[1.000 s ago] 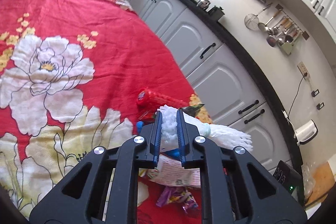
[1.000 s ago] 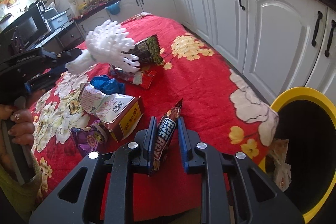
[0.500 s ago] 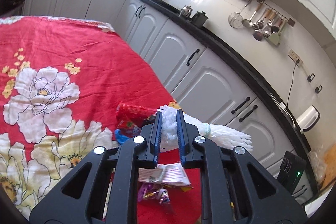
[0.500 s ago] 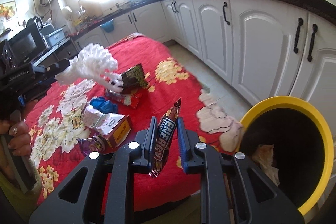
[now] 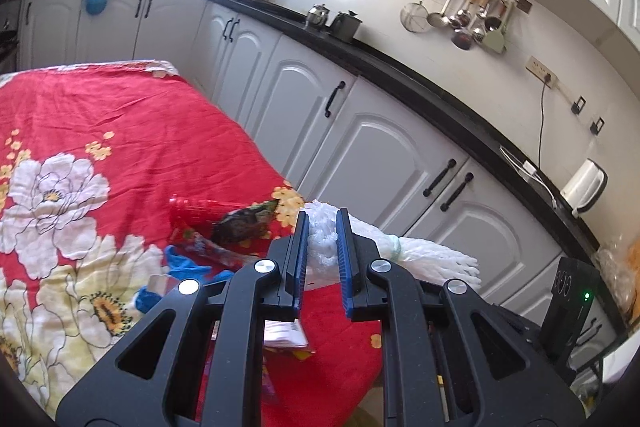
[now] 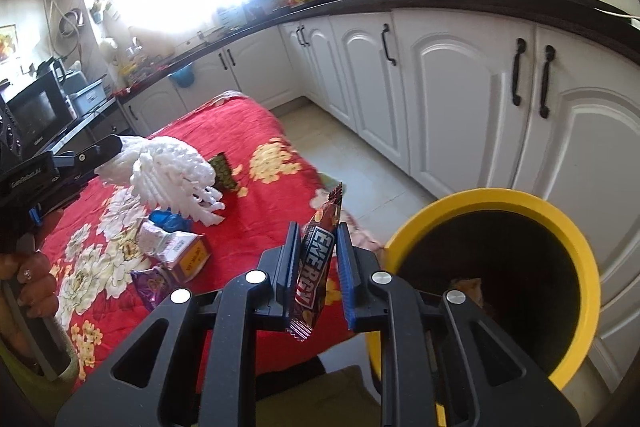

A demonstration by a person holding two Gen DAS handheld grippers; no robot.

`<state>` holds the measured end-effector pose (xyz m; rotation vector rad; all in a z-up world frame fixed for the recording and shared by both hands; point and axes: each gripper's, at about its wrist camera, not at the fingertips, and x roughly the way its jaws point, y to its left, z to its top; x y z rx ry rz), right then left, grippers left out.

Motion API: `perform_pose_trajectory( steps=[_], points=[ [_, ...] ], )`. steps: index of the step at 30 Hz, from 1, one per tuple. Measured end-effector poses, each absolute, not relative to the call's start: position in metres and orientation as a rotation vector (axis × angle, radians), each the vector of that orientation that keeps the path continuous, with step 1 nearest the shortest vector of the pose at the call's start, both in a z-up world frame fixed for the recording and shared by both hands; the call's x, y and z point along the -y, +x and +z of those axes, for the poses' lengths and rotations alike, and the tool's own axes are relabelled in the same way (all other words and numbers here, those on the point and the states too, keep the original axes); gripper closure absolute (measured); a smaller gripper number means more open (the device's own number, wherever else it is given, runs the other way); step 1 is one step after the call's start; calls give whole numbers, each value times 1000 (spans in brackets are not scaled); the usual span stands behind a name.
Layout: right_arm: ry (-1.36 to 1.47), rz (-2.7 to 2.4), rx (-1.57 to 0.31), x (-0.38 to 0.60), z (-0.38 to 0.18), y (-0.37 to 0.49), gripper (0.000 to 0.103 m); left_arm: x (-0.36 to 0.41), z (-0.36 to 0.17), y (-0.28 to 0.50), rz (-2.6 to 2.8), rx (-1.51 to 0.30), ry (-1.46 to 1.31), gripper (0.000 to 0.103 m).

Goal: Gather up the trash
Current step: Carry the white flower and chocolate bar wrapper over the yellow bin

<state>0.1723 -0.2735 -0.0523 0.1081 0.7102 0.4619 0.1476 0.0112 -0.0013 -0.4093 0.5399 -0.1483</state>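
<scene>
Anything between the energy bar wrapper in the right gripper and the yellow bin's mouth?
Nothing: in the right wrist view the wrapper hangs left of the bin rim, only the gripper's own finger between.

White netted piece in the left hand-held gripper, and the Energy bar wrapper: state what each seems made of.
White netted piece: looks like soft foam mesh, matte, with open cells and splayed strands; possibly fruit-packing net. Energy bar wrapper: seemingly thin plastic film, glossy printed surface, with a serrated crimped end.
</scene>
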Motion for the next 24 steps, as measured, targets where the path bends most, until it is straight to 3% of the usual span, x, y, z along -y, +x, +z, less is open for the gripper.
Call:
perform_pose_trajectory(
  steps=[24],
  points=[
    [231,301,-665,371,-59,174,86,95,6,161,-226,-523,-156,94]
  ],
)
